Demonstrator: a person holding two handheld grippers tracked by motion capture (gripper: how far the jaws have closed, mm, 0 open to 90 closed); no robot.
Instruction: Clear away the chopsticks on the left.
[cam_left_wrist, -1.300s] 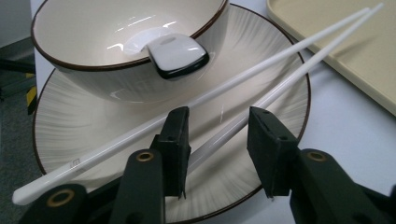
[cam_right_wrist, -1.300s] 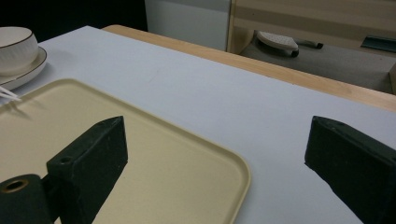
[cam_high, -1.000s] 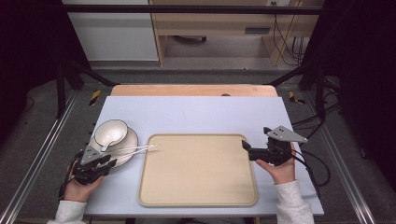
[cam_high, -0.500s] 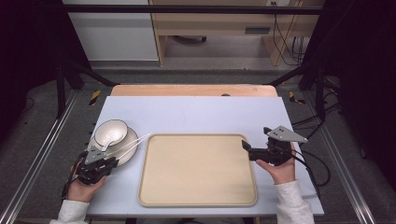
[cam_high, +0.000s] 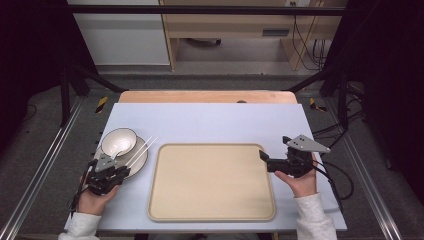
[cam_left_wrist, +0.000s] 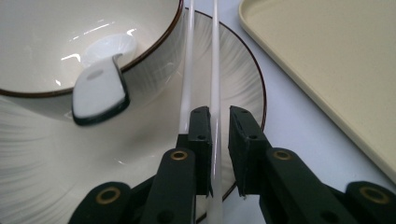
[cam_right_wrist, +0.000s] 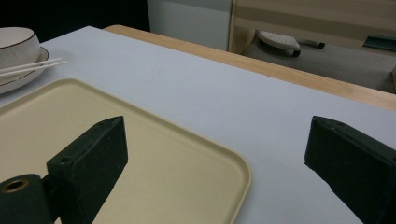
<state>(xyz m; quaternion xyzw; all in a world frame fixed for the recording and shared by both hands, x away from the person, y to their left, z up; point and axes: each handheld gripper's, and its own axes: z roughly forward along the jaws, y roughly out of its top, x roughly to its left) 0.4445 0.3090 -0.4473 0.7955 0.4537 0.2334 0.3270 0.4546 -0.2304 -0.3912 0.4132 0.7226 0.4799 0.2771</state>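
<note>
Chopsticks lie unmarked on plate; left gripper jaws closing.

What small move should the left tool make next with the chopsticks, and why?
Probably shift the left tool a little toward the bowl before closing. Its jaws have just been opening slightly. One chopstick lies between them with a gap beside it, while the other chopstick seems to run outside them, over the plate. Closing now would likely catch only one.
</note>
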